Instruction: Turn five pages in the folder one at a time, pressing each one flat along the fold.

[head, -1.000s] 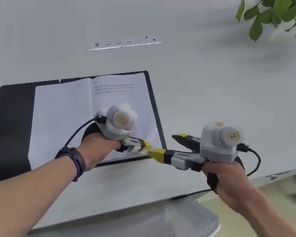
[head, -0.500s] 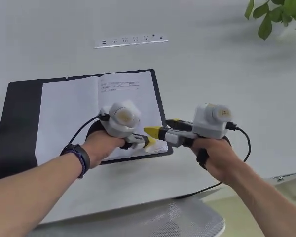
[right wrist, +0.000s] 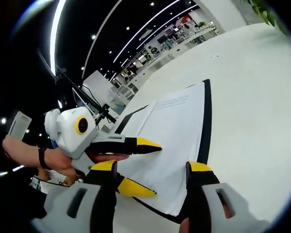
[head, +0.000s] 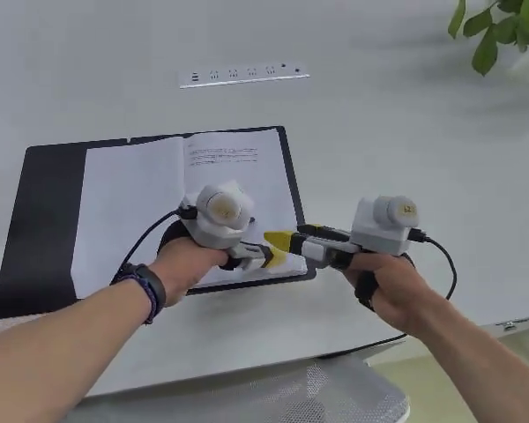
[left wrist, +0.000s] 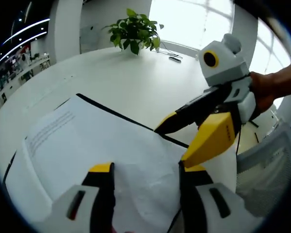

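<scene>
Folder (head: 44, 220) lies open and flat on the table (head: 379, 132), in front of the person. Right-hand page (head: 238, 172) looks like thin, limp paper, probably slippery and easily creased; best pinched lightly at its free lower outer corner. Left gripper (head: 257, 256) and right gripper (head: 280, 247) meet at that corner, jaws spread, holding nothing.

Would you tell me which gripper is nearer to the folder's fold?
Left. The left gripper sits over the right page, jaws at its near corner; the right gripper lies mostly off the folder, past its right edge, farther from the fold.
</scene>
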Motion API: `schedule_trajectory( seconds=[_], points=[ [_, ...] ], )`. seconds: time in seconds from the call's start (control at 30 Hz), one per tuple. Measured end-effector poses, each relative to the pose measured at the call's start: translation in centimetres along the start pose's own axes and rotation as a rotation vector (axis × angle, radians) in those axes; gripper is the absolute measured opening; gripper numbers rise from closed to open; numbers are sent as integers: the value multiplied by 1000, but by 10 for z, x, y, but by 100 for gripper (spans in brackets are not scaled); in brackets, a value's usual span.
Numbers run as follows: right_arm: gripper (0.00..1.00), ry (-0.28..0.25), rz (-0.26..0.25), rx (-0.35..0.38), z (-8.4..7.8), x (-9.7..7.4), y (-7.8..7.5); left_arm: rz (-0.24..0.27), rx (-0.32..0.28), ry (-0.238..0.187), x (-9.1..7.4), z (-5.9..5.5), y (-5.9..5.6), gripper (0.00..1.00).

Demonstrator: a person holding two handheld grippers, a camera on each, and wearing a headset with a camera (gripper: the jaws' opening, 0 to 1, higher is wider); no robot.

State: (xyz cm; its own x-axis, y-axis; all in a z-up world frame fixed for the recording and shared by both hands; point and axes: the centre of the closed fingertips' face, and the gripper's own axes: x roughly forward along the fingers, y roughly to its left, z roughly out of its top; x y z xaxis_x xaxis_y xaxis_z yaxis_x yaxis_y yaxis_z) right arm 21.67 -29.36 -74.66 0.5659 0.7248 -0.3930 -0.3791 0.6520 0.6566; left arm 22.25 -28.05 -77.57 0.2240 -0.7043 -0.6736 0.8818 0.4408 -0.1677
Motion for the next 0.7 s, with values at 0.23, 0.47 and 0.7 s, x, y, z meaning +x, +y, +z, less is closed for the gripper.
schedule_trajectory(
  seconds=[0.23,0.47,0.7],
  points=[
    [48,-15,5,28,0,-4,2,21,-92,-39,-19,-4,2,59],
    [28,-34,37,29,3,-4,11,59,-122,-79,-42,-5,6,60],
    [12,-27,26,10,2,1,18,97,-147,-111,-60,-9,13,60]
  ],
)
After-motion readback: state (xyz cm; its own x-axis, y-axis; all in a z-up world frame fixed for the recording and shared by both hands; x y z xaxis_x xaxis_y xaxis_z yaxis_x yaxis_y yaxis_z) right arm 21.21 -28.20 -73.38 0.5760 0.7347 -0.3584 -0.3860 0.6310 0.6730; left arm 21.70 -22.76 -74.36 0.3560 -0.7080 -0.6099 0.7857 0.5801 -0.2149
